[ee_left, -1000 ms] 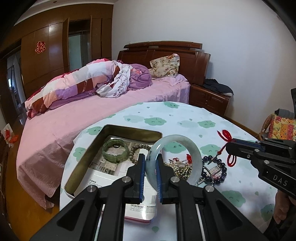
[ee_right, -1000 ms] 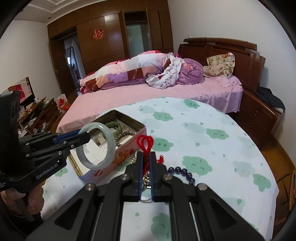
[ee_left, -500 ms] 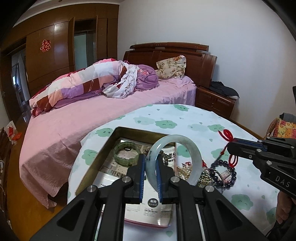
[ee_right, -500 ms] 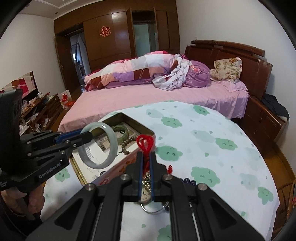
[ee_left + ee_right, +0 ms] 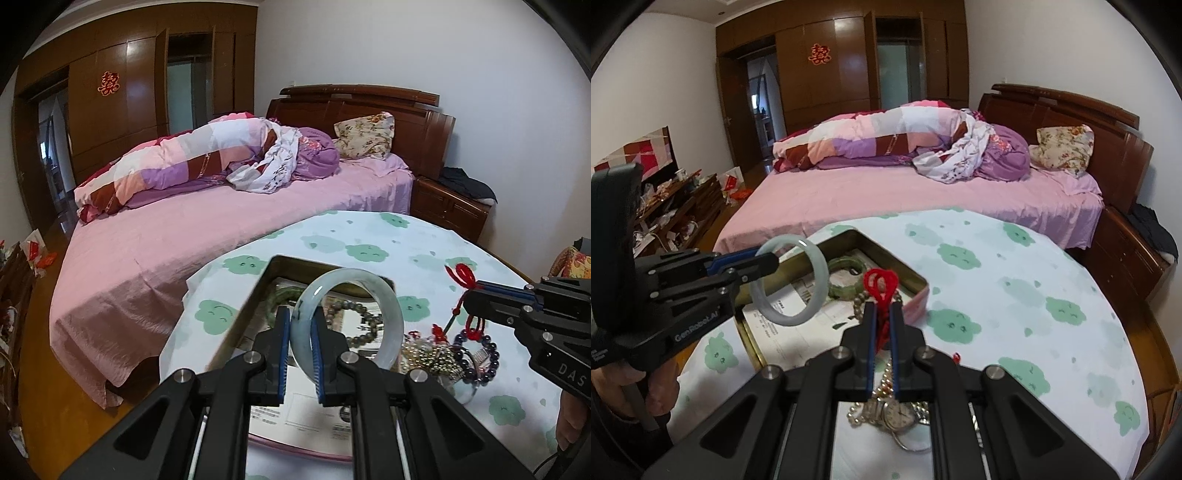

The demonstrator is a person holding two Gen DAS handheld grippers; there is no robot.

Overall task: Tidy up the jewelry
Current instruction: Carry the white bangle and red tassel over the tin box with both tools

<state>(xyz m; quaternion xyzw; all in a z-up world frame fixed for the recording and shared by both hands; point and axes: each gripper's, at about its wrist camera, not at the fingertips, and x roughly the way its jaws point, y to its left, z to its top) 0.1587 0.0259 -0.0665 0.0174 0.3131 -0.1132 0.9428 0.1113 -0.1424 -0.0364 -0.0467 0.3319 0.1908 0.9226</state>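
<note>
The left gripper (image 5: 300, 345) clamps a pale green jade bangle (image 5: 384, 317), partly hiding the open metal tin (image 5: 236, 325); the right gripper (image 5: 881, 345) pinches a red knotted cord (image 5: 881, 282). Its lower end is hidden.

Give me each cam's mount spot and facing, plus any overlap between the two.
Left wrist: on the left tool, looking along its fingers, down at the tin and toward the bed; it grips the bangle. The right tool and a hand show.
Right wrist: on the right tool, same facing; it grips a red cord. The left tool and a hand show.
Shared: tin, bangle, cord, table, bed.
</note>
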